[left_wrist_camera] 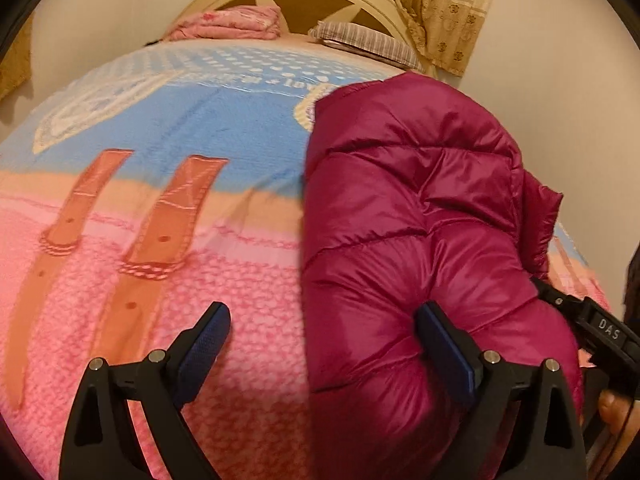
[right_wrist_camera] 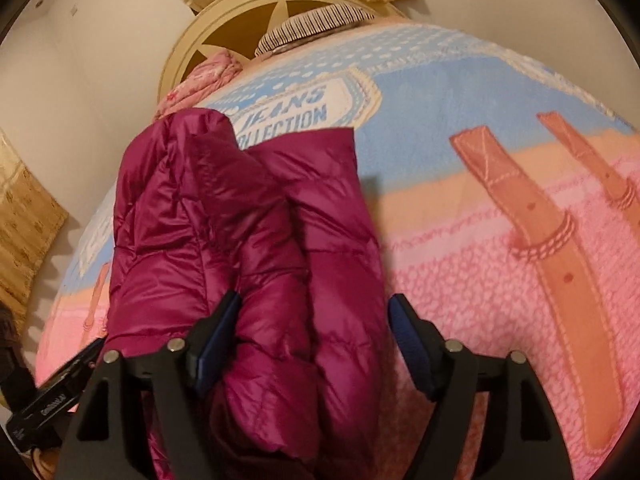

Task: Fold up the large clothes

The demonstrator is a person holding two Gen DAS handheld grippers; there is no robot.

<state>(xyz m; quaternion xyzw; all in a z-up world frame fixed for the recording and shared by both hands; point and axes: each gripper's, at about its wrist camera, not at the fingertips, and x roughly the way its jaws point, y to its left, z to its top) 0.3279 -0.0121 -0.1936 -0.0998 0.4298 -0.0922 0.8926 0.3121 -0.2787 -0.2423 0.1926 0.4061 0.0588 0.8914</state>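
Magenta down jacket (right_wrist_camera: 248, 248) lies bundled lengthwise on the bed (left_wrist_camera: 168, 280), puffy, light and slick I reckon, so with my left gripper (left_wrist_camera: 324, 340) and right gripper (right_wrist_camera: 316, 336) both gaping wide I'd pinch a quilted seam at its near end.

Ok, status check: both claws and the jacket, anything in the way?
Left claw open, its right finger against the magenta puffer jacket. Right claw open, astride its near end. Jacket folded lengthwise on the bedspread. Nothing blocking.

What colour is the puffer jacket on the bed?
Shiny magenta puffer jacket, clearest in the right wrist view.
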